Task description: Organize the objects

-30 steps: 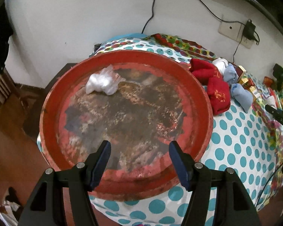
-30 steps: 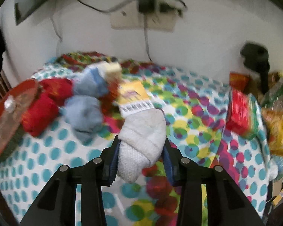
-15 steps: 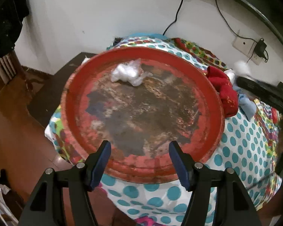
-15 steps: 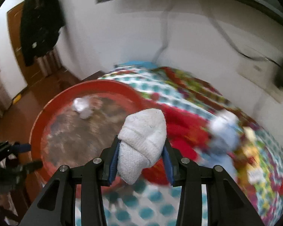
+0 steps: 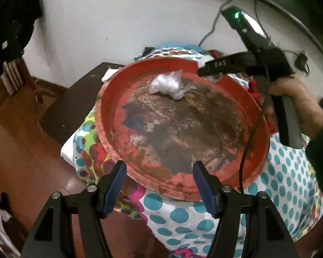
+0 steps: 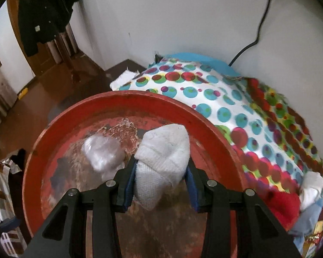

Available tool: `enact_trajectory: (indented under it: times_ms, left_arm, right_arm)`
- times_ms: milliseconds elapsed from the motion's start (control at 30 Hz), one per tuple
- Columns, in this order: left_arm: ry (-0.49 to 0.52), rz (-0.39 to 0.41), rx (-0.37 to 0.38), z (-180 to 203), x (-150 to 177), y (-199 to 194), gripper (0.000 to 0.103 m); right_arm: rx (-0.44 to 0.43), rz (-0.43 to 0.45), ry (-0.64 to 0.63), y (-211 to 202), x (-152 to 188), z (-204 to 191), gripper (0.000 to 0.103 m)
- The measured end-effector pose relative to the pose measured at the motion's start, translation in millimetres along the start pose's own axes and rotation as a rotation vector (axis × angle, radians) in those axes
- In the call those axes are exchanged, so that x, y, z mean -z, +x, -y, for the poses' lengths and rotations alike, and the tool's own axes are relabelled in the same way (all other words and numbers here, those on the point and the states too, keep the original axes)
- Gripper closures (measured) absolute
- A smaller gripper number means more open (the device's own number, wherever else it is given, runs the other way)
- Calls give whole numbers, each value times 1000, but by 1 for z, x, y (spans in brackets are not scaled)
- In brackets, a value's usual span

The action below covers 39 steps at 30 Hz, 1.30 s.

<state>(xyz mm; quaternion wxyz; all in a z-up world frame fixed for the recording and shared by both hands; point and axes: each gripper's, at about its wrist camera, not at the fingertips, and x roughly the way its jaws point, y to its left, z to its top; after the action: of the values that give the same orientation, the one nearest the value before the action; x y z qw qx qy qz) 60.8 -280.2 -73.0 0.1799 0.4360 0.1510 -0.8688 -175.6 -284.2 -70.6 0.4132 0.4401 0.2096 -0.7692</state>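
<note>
A worn round red tray [image 5: 109,99] lies on the polka-dot cloth, with a crumpled clear plastic bag [image 5: 168,83] near its far rim. My left gripper [image 5: 159,172] hangs open over the tray's near rim, holding nothing. In the right wrist view my right gripper [image 6: 160,172] hovers above the tray [image 6: 53,129] with a rolled white sock [image 6: 163,150] between its pads. Its jaws are opening, though the pads still touch the sock. The bag [image 6: 103,152] lies just to the sock's left. The left wrist view shows a hand [image 5: 297,99] bearing that gripper [image 5: 213,68] over the far rim.
Red socks [image 6: 280,204], a white one [image 6: 312,185] and a blue-grey one [image 6: 308,219] are piled on the cloth [image 6: 226,111] right of the tray. A white wall with a black cable [image 6: 258,36] stands behind. Brown floor drops away to the left.
My right gripper has carried the white sock leftward from the middle of the cloth to above the red tray and now appears in the left wrist view. My left gripper has drifted sideways along the tray.
</note>
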Motion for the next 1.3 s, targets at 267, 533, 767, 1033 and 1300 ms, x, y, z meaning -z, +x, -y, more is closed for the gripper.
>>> enact_trajectory:
  times_ms: [267, 533, 767, 1033, 1300]
  left_arm:
    - [9, -13, 30, 14, -15, 5, 37]
    - [192, 0, 145, 98, -29, 10, 37]
    - [356, -3, 204, 179, -38, 23, 37]
    - [498, -30, 217, 239, -56, 56, 37]
    - [566, -87, 141, 277, -68, 99, 37]
  right_arm:
    - [26, 33, -13, -21, 16, 10, 47]
    - [105, 132, 66, -118, 114, 80, 47]
    - [204, 97, 191, -151, 189, 157, 47]
    - [171, 106, 240, -127, 202, 190, 47]
    - [177, 117, 195, -101, 196, 199, 47]
